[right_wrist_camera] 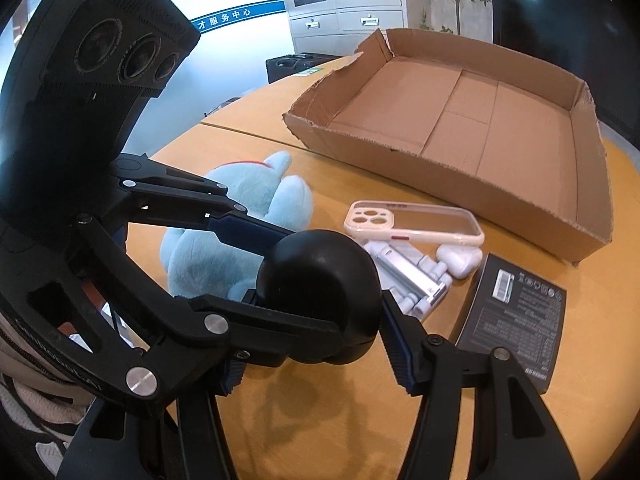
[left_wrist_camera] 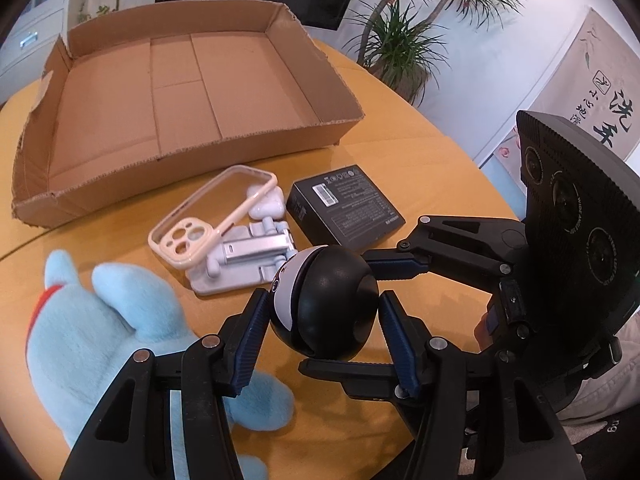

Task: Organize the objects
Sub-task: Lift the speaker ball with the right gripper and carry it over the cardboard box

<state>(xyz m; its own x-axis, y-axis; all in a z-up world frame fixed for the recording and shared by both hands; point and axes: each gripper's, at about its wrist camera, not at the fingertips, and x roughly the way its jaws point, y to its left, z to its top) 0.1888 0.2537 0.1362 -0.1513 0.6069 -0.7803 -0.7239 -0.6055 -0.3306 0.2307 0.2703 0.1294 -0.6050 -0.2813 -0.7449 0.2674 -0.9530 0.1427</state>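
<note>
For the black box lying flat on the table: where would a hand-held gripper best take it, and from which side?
Grip the black box across two opposite side edges, coming from above. It lies flat, label up, so only its thin sides offer parallel faces. The edge away from the grey phone stand and white earbud case is free; table beside it is bare. It looks wide, so probably open the jaws fully.

The round wooden table (left_wrist_camera: 420, 168) bears a cardboard tray (left_wrist_camera: 340, 80) (empty), black box (left_wrist_camera: 346, 206) and plush toy (left_wrist_camera: 108, 328).
</note>
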